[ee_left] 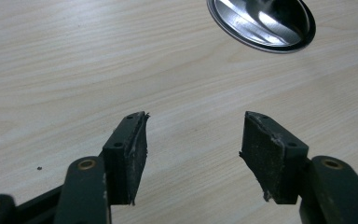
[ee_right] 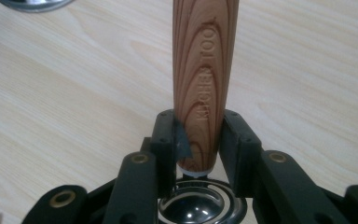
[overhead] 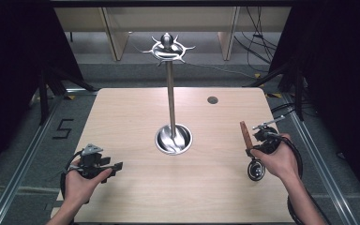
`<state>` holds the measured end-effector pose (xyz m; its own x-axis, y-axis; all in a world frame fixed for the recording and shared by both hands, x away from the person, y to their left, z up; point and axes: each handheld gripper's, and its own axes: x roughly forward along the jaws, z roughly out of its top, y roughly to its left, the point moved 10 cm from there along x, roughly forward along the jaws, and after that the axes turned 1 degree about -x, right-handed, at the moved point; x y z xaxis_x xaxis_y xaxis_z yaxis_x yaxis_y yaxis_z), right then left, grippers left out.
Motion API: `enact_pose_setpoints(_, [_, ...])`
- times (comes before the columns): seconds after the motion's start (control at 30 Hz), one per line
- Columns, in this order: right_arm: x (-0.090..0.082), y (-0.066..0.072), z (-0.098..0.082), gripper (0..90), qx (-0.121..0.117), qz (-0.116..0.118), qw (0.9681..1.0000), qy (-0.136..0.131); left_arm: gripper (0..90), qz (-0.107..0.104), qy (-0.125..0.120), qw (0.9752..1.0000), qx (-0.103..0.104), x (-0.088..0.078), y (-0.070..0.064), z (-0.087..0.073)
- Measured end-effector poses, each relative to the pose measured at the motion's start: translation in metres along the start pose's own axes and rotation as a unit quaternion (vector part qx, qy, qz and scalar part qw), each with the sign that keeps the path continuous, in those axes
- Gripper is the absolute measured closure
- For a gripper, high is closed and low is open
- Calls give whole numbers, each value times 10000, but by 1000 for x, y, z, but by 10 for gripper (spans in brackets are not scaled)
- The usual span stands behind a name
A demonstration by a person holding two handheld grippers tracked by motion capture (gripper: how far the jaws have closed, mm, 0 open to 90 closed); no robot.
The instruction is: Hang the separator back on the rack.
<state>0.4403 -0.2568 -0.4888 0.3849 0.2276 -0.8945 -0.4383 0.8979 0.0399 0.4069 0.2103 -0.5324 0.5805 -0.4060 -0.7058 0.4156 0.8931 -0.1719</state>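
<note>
Altogether, the light wooden table (overhead: 136, 112) carries one polished steel stand (overhead: 171, 93): a single upright pole rising from a round, dished base near the table's middle, topped by a ring of short curved hooks around a knob. One small dark round disc (overhead: 212, 100) is set into the tabletop beyond the stand, toward the far right. Two hand-held grippers are in play, one in each of the person's hands.

The left gripper (overhead: 104, 168) rests low at the near left of the table, pointing toward the centre. In the left gripper view its two black jaws stand well apart with bare wood between them and nothing held; the stand's shiny base (ee_left: 265, 25) lies ahead at the upper right.

The right gripper (overhead: 252, 151) is at the near right, its jaws clamped on one kitchen utensil with a reddish-brown grained wooden handle (ee_right: 205, 79). The pads pinch the handle just above its lower end, where a metal head (ee_right: 200, 205) begins; what kind of head it is cannot be told. Seen from above, the handle's long axis runs nearly upright, tilted slightly leftward and away from the person, free end up, metal head (overhead: 256, 169) hanging below the hand above the tabletop.
</note>
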Motion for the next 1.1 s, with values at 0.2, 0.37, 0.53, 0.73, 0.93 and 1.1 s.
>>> enact_pose_setpoints(0.2, [-8, 2, 7, 694, -197, 71, 9994, -275, 398, -4, -40, 10000, -44, 0, 0, 1])
enact_pose_setpoints(0.37, [-12, 5, 11, 694, -217, 128, 9989, -390, 398, -3, -36, 10000, -49, 0, 0, 1])
enact_pose_setpoints(0.53, [-21, 10, 18, 694, -227, 118, 9975, -652, 398, -4, -126, 9999, -72, 0, -1, 3])
enact_pose_setpoints(0.73, [-31, 19, 29, 694, -347, 213, 9949, -924, 398, 4, -75, 10000, -48, 0, 0, 3])
enact_pose_setpoints(0.93, [-41, 22, 36, 694, -390, 225, 9925, -1133, 398, -16, -183, 9997, -150, 2, -2, 5])
enact_pose_setpoints(1.1, [-45, 26, 43, 694, -537, 272, 9892, -1339, 398, -14, -56, 10000, -15, 0, 0, 3])
